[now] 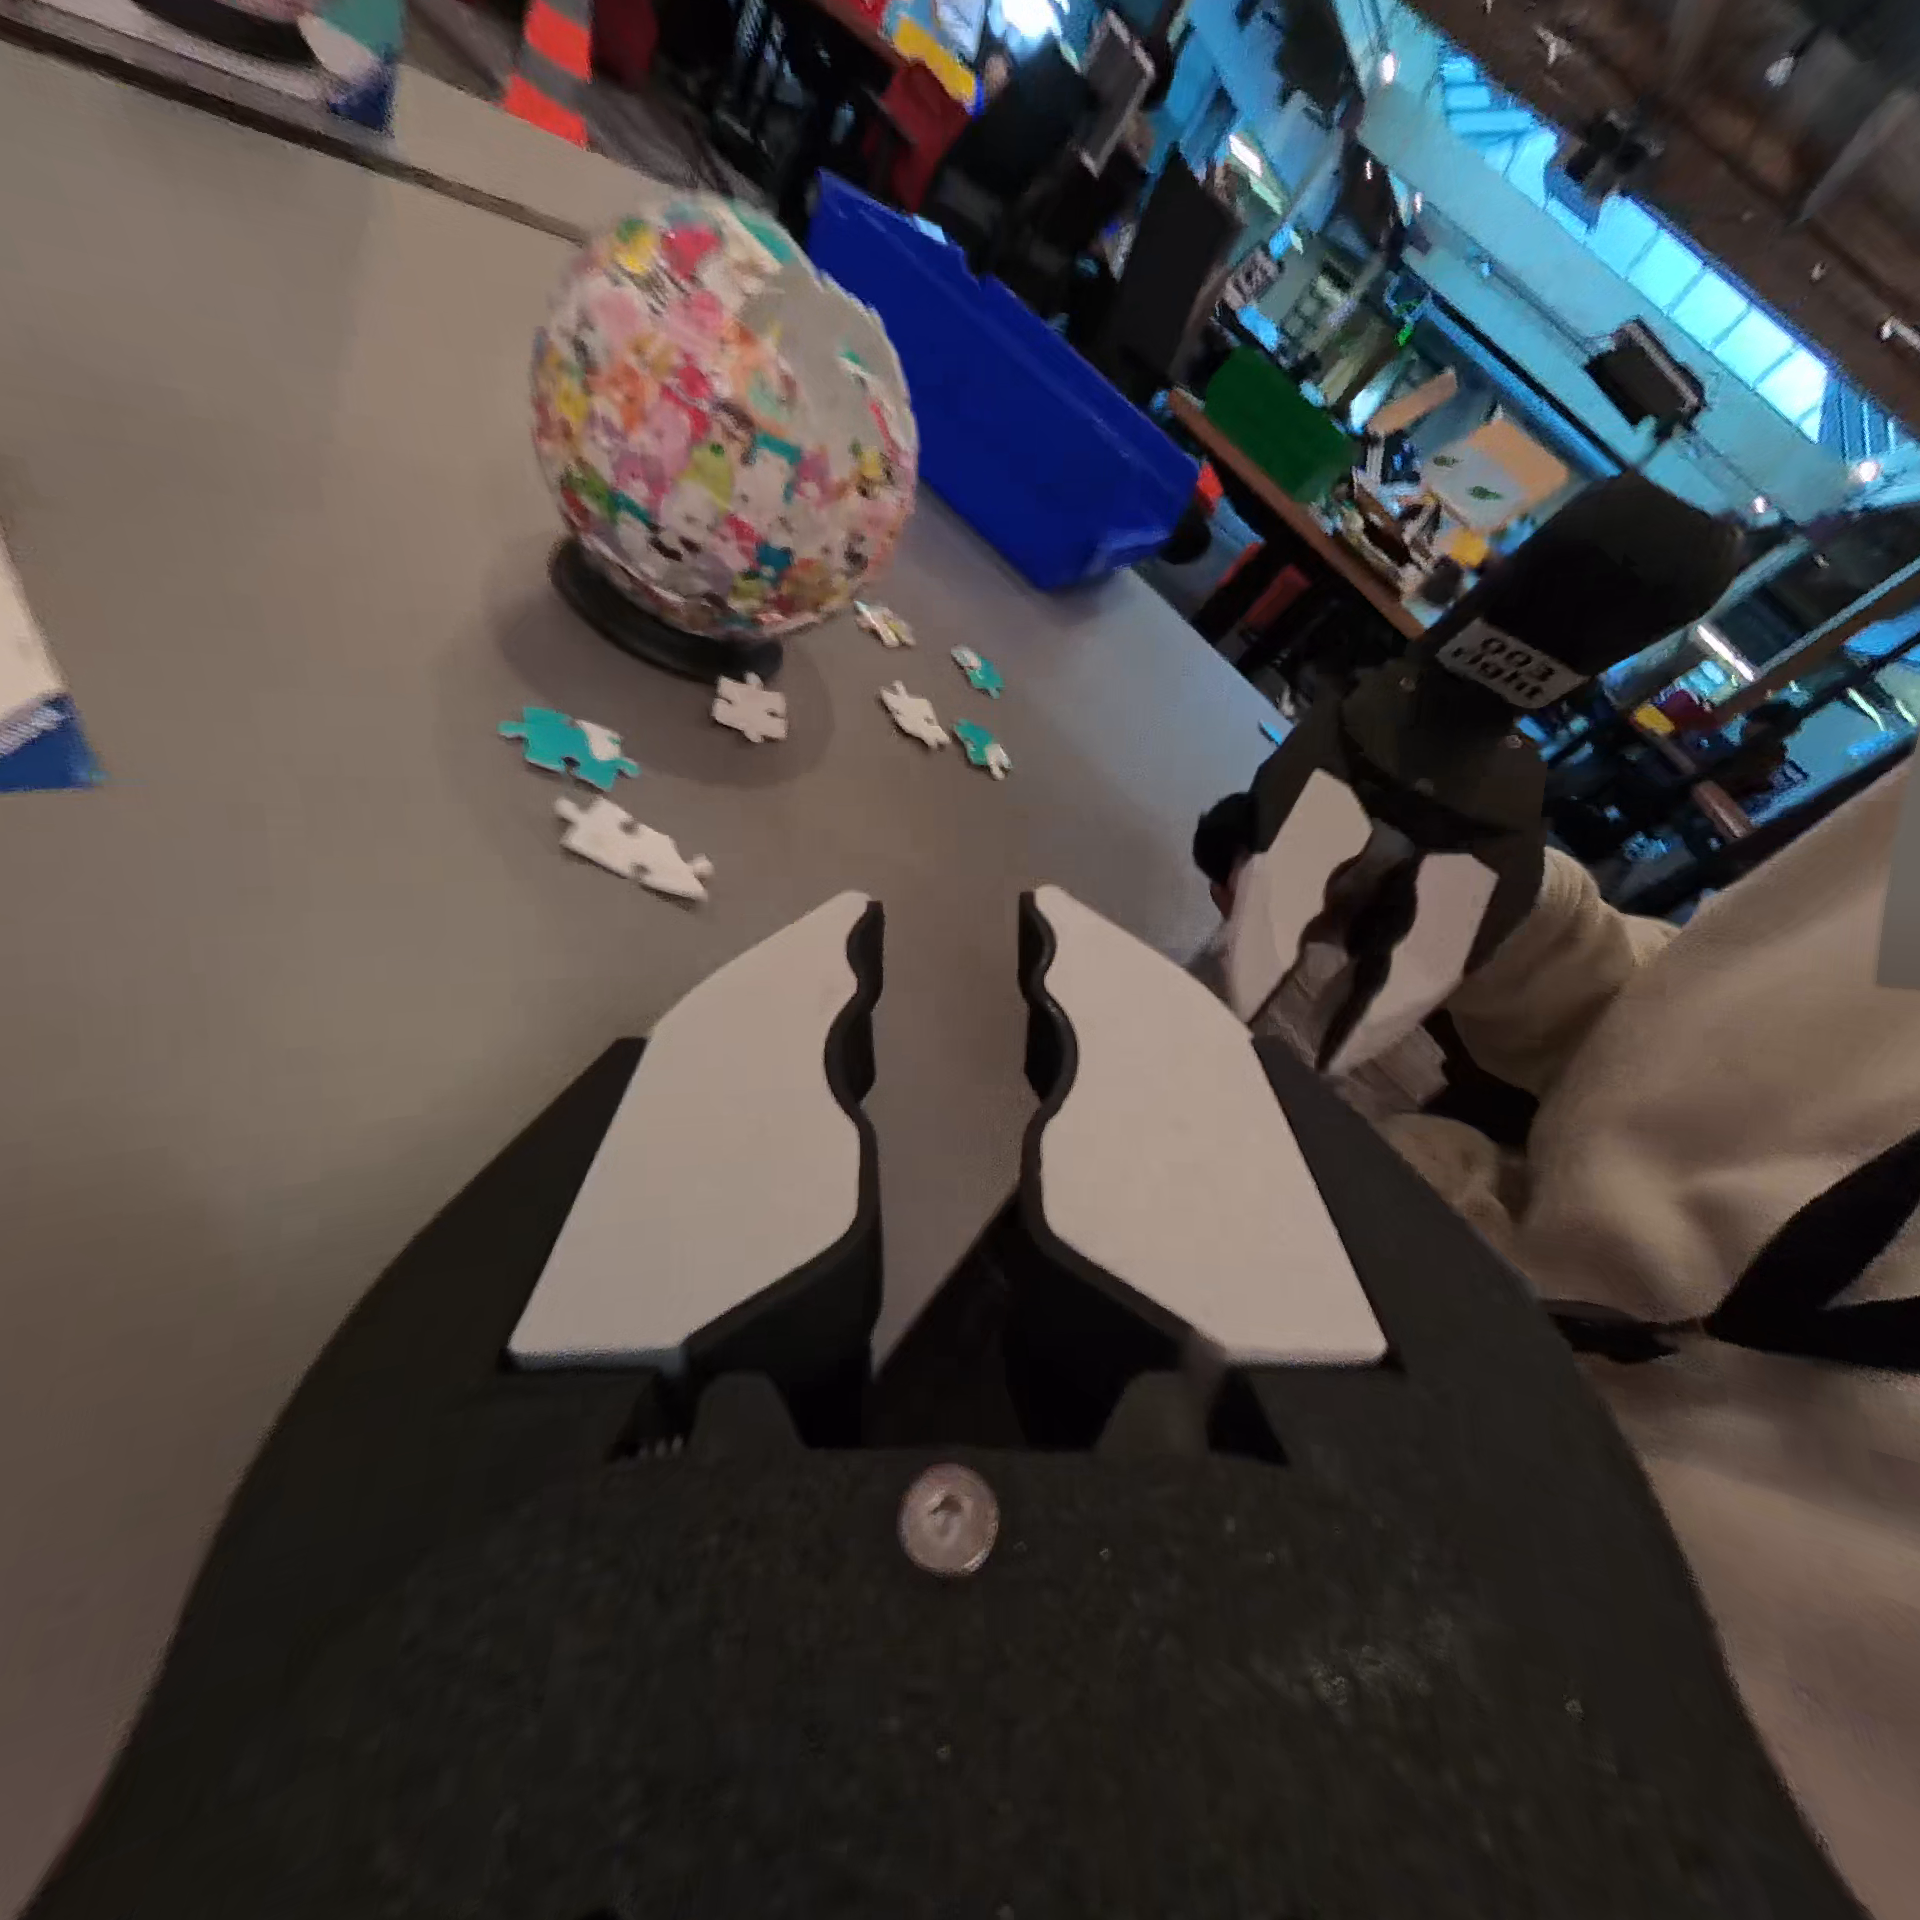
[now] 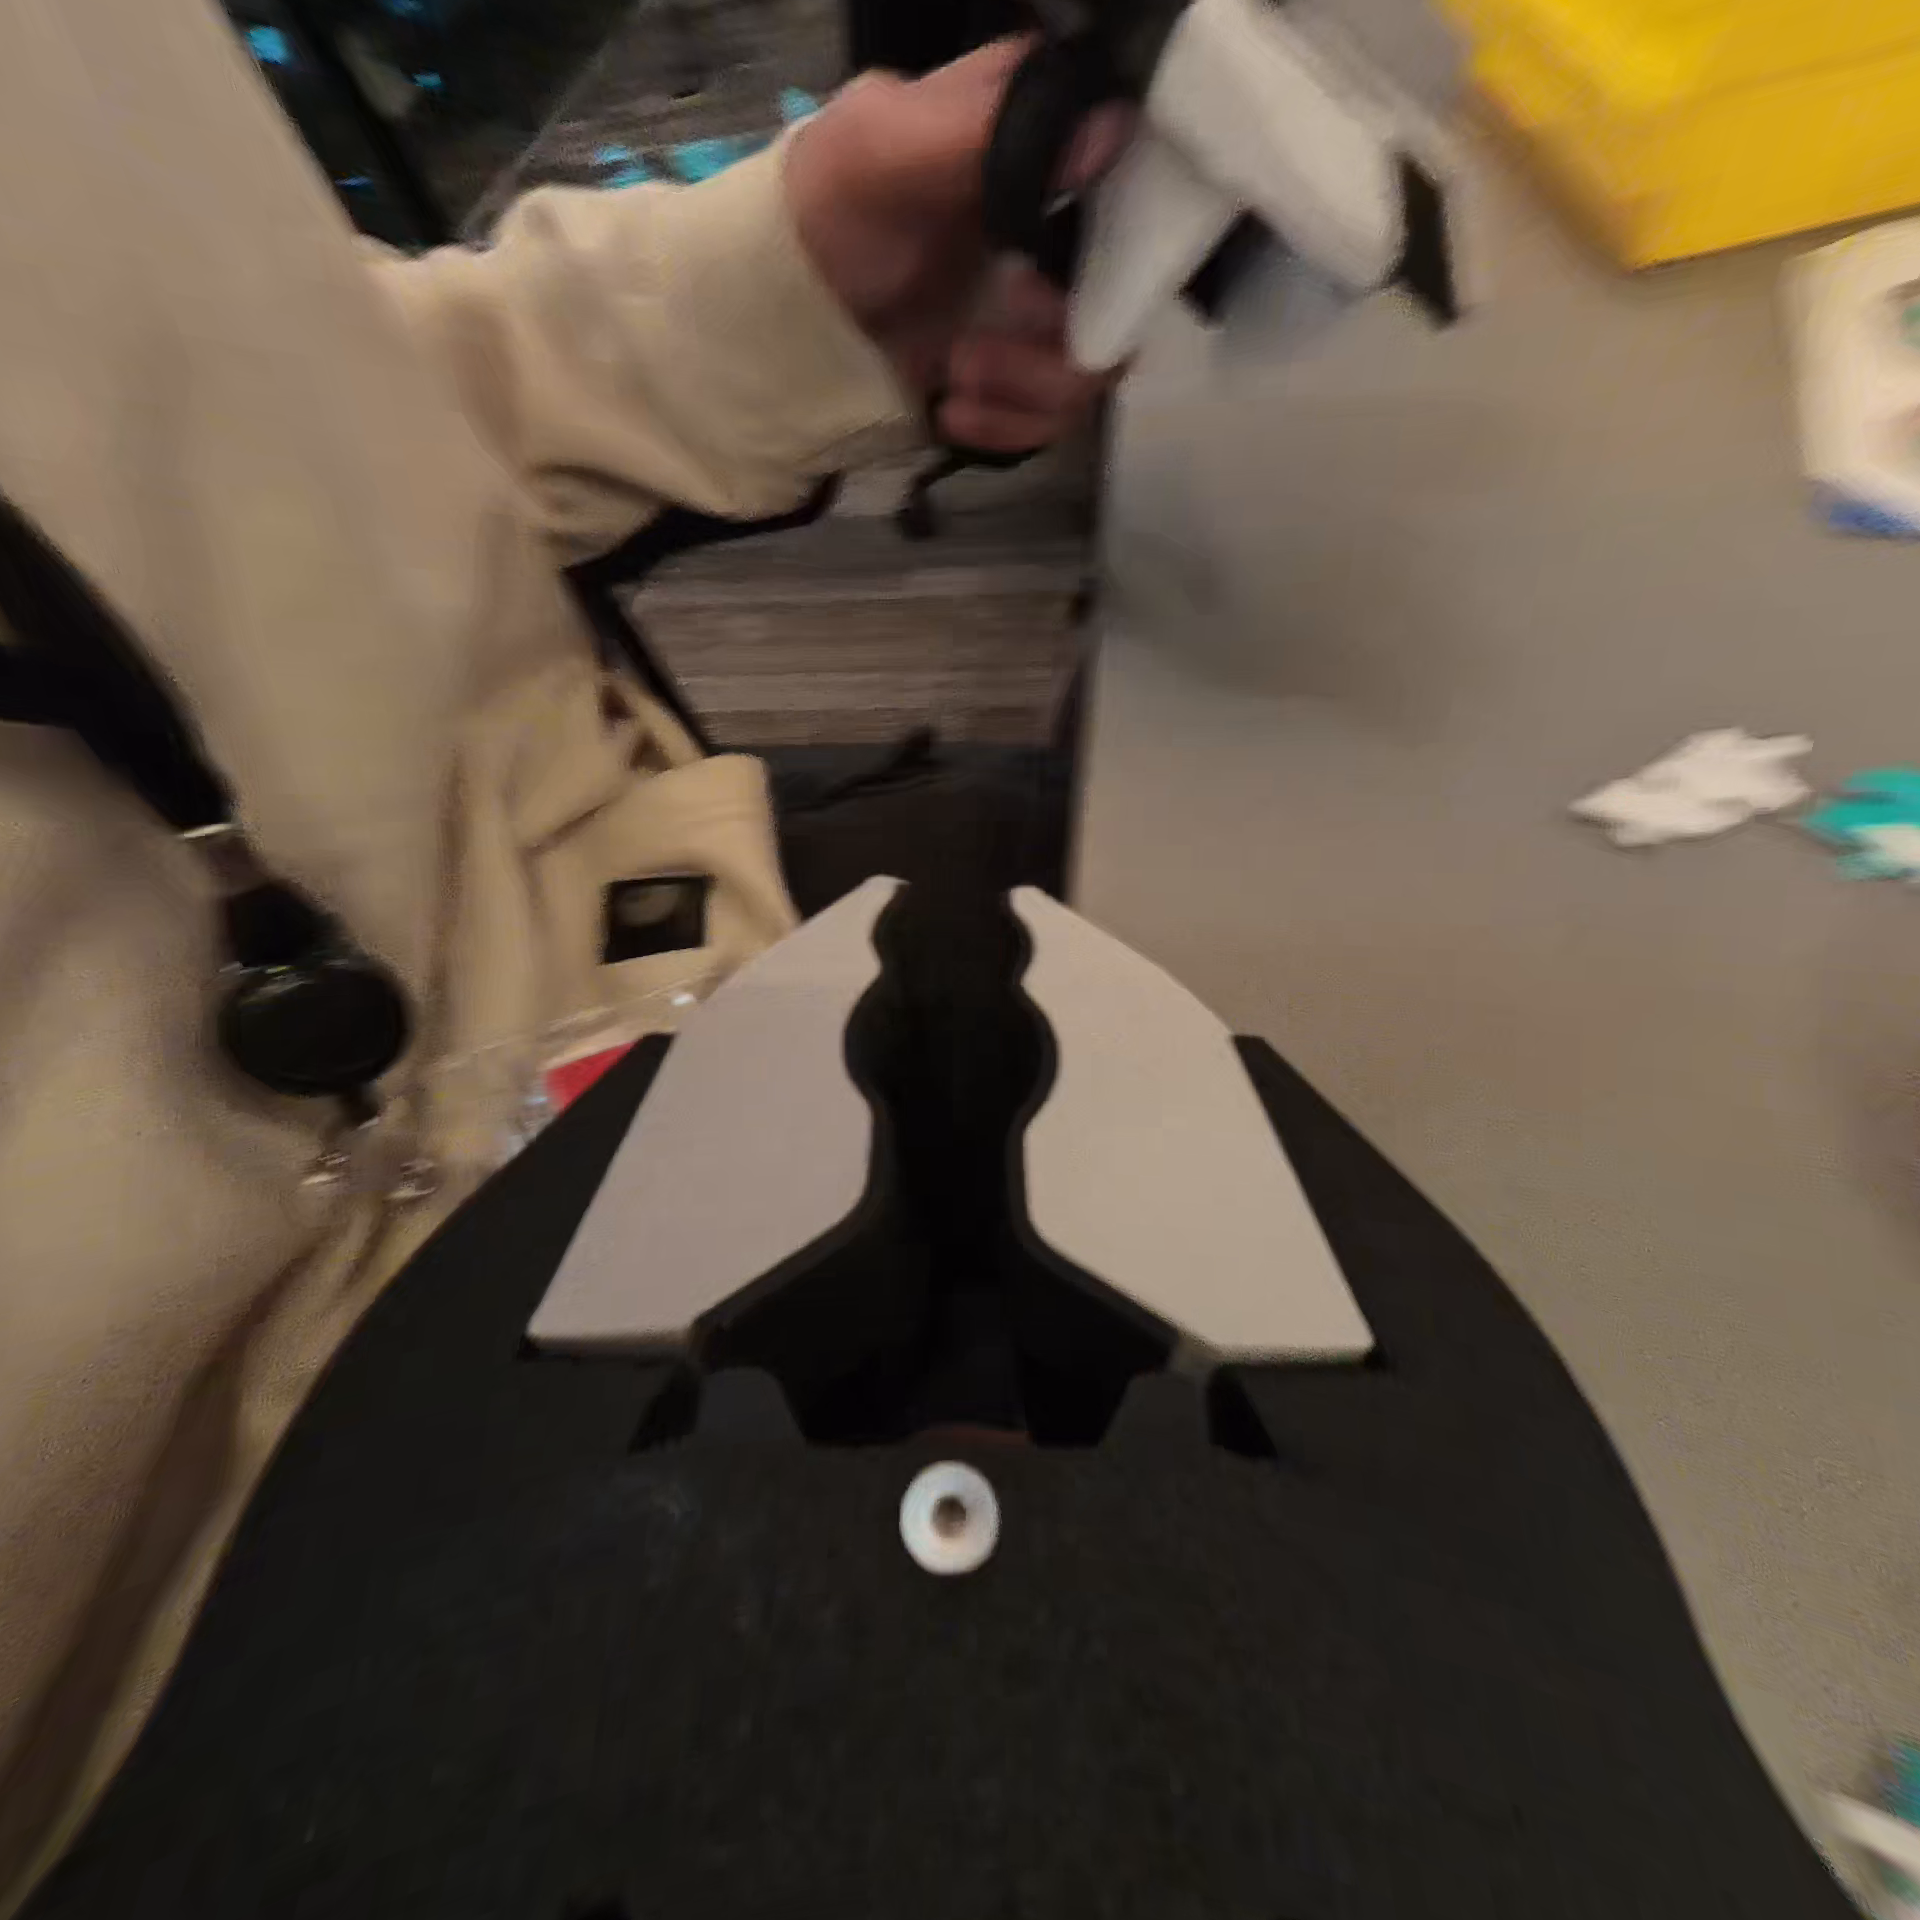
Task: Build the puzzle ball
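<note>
In the left wrist view we see our left gripper [image 1: 951,914] hanging above the grey tabletop [image 1: 260,987] with its white-faced fingers parted and nothing between them. Ahead of it the many-coloured puzzle ball [image 1: 722,436] sits on a black ring stand [image 1: 649,623]. Most of its shell is in place, but a pale, unprinted-looking patch near the top right of the ball suggests a gap left to fill. Loose pieces lie on the table on the near side of the ball: a teal joined pair [image 1: 571,746], a white joined cluster [image 1: 634,847], a single white piece [image 1: 750,707] just beside the stand, and several small ones [image 1: 940,691] to the right of the ball. A blue plastic bin [image 1: 997,395] stands behind the ball. Our right gripper [image 1: 1340,935] shows well to the ball's right, off the table edge.

In the right wrist view, which is blurred, our right gripper [image 2: 956,899] has its fingers spread and empty, aimed past the table edge at a cream sleeve [image 2: 520,364]. The ball is out of sight here; only what may be the white cluster [image 2: 1694,784] shows.

We judge the ball mostly built, with the loose pieces left to pick up and press in.
</note>
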